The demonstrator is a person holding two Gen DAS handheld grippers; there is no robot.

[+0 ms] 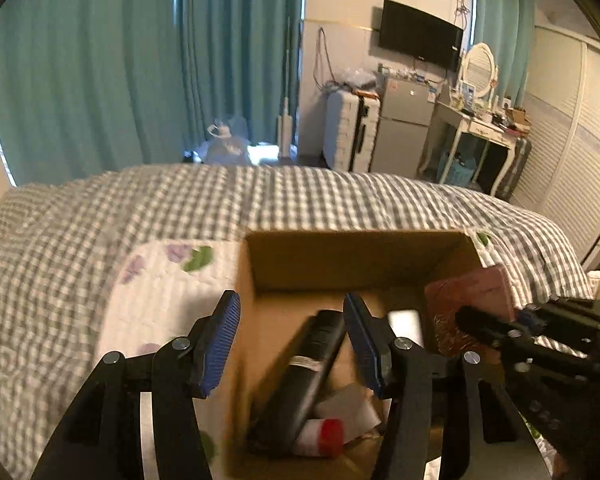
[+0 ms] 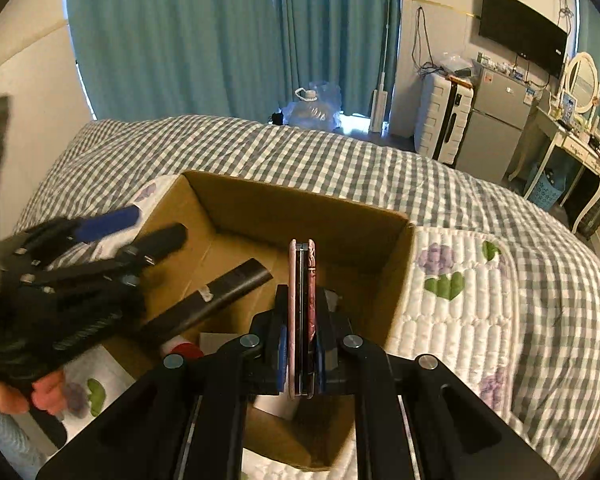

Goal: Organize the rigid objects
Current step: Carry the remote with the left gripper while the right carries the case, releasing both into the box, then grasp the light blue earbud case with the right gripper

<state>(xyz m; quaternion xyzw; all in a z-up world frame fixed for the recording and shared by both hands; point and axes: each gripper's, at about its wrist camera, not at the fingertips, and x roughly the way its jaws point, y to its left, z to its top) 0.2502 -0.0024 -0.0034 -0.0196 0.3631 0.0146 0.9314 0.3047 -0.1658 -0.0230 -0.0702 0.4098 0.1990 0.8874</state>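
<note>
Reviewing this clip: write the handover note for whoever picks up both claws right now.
Right claw: shut on a thin pink case, held edge-up over the cardboard box.
Left claw: open, empty, over the box's left side.
In the box: long black tube, red-capped bottle, a flat white item.
Done: those items boxed.
Left: lower and release the case.
</note>
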